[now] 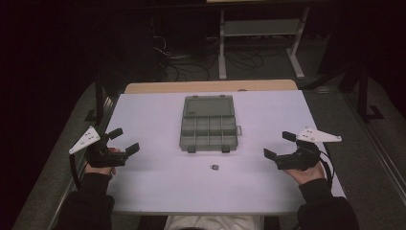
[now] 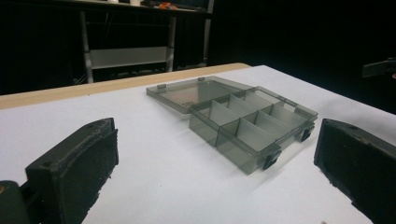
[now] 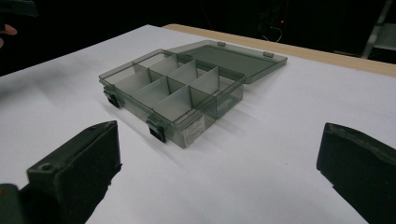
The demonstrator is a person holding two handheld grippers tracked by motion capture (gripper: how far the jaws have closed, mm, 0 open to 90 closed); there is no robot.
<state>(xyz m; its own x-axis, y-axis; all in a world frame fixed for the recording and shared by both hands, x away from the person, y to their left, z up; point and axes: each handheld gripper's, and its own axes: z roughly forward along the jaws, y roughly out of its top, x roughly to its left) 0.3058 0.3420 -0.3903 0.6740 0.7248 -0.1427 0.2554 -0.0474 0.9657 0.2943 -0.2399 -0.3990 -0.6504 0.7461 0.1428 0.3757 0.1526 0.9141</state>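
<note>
Compartment box (image 1: pixel 209 125) noted at the middle of the counter (image 1: pixel 158 184), lid (image 1: pixel 209 105) thrown fully back and lying flat on the far side. Dividers are seen splitting the tray into small cells; all cells that can be seen into appear empty. Two dark latches (image 1: pixel 191 149) are carried on the near wall, facing the person. The long axis of the tray is judged to run left to right across the counter.

A small dark part (image 1: pixel 214 167) is seen lying loose on the counter, just in front of the box and a little right of its middle; what it is cannot be told at this size. It is taken as the likely thing to be picked up and dropped into a cell.

Left tongs (image 1: pixel 124 139) are held at the left side of the counter, released and empty. Right tongs (image 1: pixel 279 144) are held at the right side, likewise spread wide with nothing between them. Both are pointed inward toward the box, well apart from it. The small part lies between the two, inward and slightly nearer the person than either tip; the right tongs are judged marginally the nearer, though the margin is slight.

Nothing is seen standing in the path from either side. Beyond the counter's wooden far edge (image 1: pixel 210 86), a frame and cables on the floor are noted in the dark.
</note>
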